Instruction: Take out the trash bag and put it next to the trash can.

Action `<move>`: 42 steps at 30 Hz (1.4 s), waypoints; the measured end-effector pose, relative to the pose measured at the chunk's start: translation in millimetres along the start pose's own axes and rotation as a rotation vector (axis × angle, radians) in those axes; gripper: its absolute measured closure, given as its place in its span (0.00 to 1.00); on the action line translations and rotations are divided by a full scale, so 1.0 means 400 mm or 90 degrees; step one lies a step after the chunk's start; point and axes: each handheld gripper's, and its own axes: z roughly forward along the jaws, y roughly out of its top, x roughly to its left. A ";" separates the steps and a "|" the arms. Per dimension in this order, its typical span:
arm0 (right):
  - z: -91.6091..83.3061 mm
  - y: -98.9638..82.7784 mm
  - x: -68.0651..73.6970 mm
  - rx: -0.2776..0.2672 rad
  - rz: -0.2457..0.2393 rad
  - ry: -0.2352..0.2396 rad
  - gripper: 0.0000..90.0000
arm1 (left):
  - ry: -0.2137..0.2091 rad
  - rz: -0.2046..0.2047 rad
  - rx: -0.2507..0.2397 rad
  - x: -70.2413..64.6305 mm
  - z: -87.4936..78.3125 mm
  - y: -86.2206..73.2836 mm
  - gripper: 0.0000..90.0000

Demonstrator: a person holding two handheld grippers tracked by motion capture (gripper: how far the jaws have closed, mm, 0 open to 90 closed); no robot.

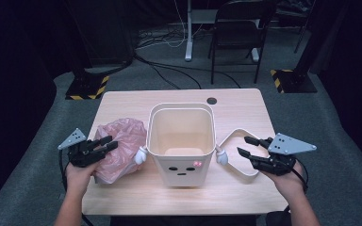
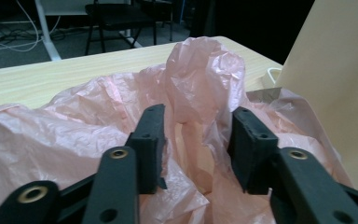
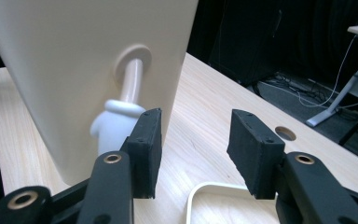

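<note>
- Left gripper view: crumpled pink plastic bag (image 2: pixel 121 121) bunched straight ahead of the left claw (image 2: pixel 196 140), a raised fold standing between the parted pads, seemingly not pinched, though hard to judge through the film.
- High view: bag (image 1: pixel 118 148) heaped on the desk (image 1: pixel 235 106) against the left side of the cream bin (image 1: pixel 181 141), left claw (image 1: pixel 104 143) at its near-left edge, clearly the nearer hand.
- Bin upright mid-desk, mouth open upward, so bag lying left of and below its rim.
- Right claw (image 1: pixel 250 146) spread wide, empty, just right of the bin's small white arm (image 3: pixel 116 119), above the loose cream rim frame (image 1: pixel 245 155).
</note>
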 end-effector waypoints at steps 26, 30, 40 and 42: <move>0.052 -0.141 -0.024 0.025 0.066 -0.033 0.59 | 0.062 0.026 -0.017 -0.030 -0.074 0.035 0.33; 0.059 -0.156 -0.024 0.031 0.068 -0.036 0.59 | 0.055 0.019 -0.029 -0.032 -0.090 0.040 0.34; 0.098 -0.199 -0.017 0.060 0.057 -0.031 0.60 | 0.024 0.021 -0.046 -0.063 -0.097 0.059 0.36; 0.107 -0.207 -0.021 0.068 0.065 -0.027 0.60 | 0.020 0.025 -0.047 -0.068 -0.098 0.061 0.36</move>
